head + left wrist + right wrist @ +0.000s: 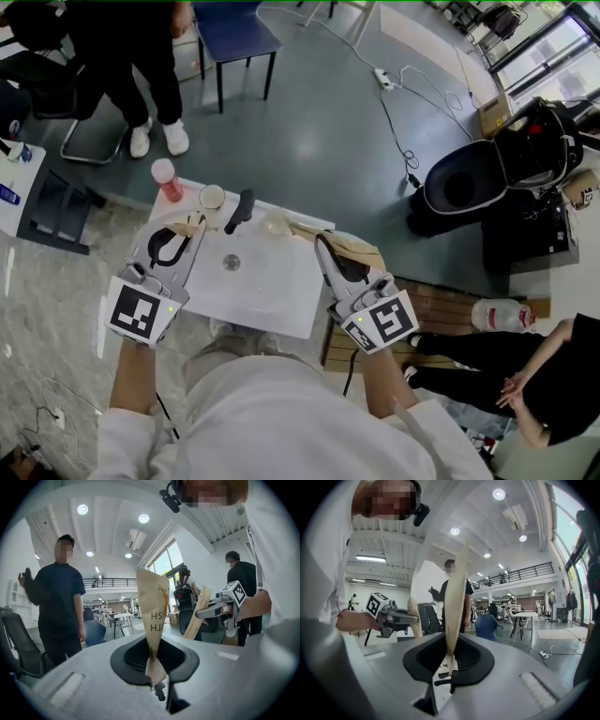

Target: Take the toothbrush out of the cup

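1. Toothbrush: no bare brush made out in any view. What shows is tan kraft paper in two pieces. Whether the brush sits inside either, I cannot tell.
2. Piece one: a creased tan paper sleeve (152, 611) standing upright, wider at its top, narrowing to a crumpled lower end. In the head view it is just beside the clear cup (212, 198), on the cup's near-left side.
3. Piece two: a long tan strip (454, 602), thin, seen edge-on, flaring slightly at its top. In the head view it lies to the cup's right, apart from it.
4. The cup's contents are too small to read. A pink tumbler (167, 180) stands just left of the cup.
5. Writing: dark capitals on the sleeve, reading backwards, H-S-U above H-T-O. Nothing else is legible.
6. My left gripper (157, 686): jaws nearly together, clamped on the sleeve's crumpled lower end.
7. My right gripper (447, 667): jaws slightly apart, pinching the strip's lower end.
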`<state>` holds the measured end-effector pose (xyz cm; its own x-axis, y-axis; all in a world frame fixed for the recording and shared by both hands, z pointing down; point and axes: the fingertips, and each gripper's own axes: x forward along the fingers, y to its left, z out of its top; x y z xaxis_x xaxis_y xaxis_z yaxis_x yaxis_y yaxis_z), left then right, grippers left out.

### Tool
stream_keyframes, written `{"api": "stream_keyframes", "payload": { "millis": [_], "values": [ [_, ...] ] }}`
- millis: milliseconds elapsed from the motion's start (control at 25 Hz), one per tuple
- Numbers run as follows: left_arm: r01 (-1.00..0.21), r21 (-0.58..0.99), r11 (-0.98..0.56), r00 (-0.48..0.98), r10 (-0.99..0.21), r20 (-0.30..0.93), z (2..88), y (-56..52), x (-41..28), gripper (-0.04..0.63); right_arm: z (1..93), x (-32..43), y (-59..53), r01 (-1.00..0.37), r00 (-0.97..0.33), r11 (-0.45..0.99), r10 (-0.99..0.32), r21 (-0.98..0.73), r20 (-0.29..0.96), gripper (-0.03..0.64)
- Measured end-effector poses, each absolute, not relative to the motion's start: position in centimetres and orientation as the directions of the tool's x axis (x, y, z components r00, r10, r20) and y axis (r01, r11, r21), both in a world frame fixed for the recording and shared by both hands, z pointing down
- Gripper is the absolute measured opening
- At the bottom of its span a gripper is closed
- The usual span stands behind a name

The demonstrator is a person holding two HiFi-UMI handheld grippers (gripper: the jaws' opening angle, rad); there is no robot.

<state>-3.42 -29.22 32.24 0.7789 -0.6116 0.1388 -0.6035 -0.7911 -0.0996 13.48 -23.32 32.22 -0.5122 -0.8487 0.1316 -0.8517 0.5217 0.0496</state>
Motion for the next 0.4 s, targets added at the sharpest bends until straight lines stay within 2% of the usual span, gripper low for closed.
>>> {"api": "stream_keyframes", "payload": {
  "millis": [400],
  "values": [
    [-0.6, -0.101, -0.794, 0.781, -0.608, 0.14, 31.81, -29.35, -3.69, 0.023, 31.72, 13.15, -23.28, -0.85, -0.513, 0.523, -0.848, 0.056, 0.136, 0.041]
  ]
}}
